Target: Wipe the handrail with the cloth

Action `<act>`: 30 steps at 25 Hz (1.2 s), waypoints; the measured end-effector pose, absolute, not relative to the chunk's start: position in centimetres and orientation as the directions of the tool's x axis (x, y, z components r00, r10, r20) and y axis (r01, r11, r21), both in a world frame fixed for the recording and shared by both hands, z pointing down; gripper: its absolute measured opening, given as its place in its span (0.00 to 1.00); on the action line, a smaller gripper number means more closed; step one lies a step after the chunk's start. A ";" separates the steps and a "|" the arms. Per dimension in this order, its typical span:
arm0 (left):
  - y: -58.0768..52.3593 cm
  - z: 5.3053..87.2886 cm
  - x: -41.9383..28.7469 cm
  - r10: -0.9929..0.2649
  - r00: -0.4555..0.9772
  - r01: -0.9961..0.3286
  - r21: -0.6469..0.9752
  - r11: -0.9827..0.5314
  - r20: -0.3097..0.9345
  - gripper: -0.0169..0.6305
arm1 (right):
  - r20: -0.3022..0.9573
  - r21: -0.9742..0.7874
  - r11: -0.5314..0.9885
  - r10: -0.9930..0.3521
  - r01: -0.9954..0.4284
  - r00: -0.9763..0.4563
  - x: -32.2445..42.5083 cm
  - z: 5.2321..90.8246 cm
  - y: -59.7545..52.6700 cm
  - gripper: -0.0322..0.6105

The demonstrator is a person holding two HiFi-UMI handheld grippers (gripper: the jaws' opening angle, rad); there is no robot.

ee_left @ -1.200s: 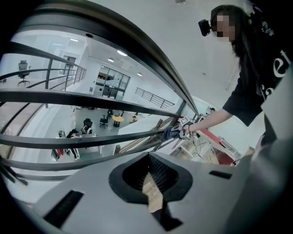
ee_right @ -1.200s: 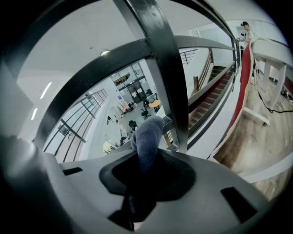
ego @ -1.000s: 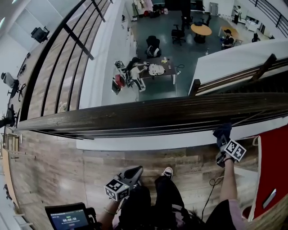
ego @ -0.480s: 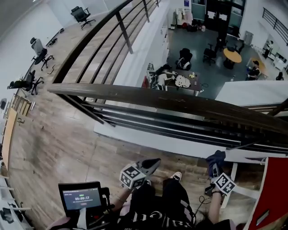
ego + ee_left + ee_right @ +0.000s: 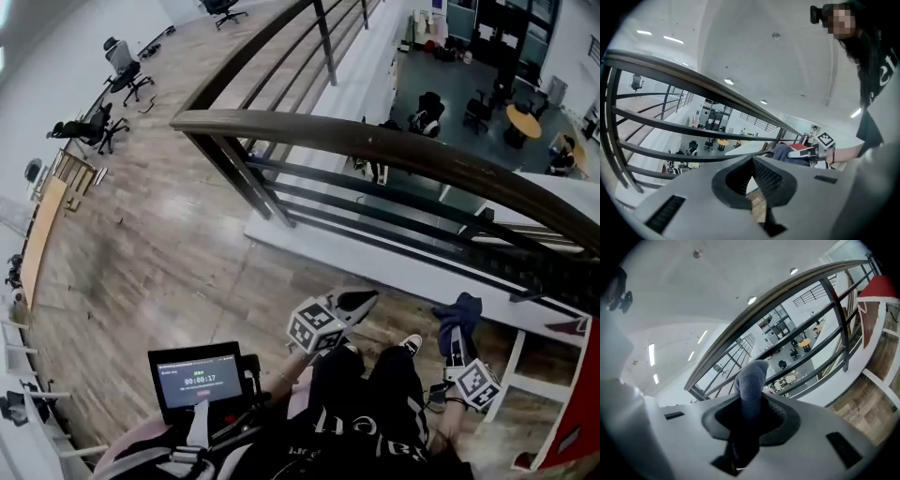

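Head view: the handrail (image 5: pixel 394 148), a dark curved top bar over several thinner bars, runs from the upper left centre of the frame down to the right edge. The right gripper (image 5: pixel 457 339) sits at the lower right of the frame, below the rail, pointing up. Its jaws are clamped on the cloth (image 5: pixel 457 314), a blue-grey bunch that stands out beyond the jaw tips. The cloth is apart from the handrail.

Right gripper view: the cloth (image 5: pixel 751 380) fills the gap between the jaws at frame centre. The handrail (image 5: pixel 787 291) crosses diagonally behind it.

The left gripper (image 5: pixel 359 301) is at the lower centre of the head view, above the wooden floor (image 5: pixel 141 262), also apart from the rail.

Left gripper view: the jaws appear drawn almost together. Only a narrow slit remains, through which the floor shows, and nothing is held.

A tablet (image 5: pixel 197 380) with a lit screen occupies the lower left of the head view.
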State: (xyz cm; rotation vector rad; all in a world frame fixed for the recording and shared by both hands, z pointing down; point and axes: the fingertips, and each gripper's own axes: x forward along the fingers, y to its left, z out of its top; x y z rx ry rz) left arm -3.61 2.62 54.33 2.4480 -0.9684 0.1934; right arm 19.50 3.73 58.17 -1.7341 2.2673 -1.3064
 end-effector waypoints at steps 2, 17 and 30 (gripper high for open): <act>4.1 54.5 -4.7 -0.593 0.744 -0.666 0.404 -0.627 0.308 0.03 | 0.441 -0.624 0.057 -0.797 -0.780 -0.411 16.8 57.2 5.8 0.19; 9.9 54.9 -7.1 -0.572 0.771 -0.635 0.406 -0.657 0.281 0.03 | 0.405 -0.578 0.181 -0.783 -0.796 -0.472 9.2 55.6 11.4 0.19; 17.8 53.0 0.7 -0.583 0.770 -0.634 0.403 -0.660 0.258 0.03 | 0.406 -0.537 0.214 -0.783 -0.816 -0.472 16.2 54.3 20.5 0.19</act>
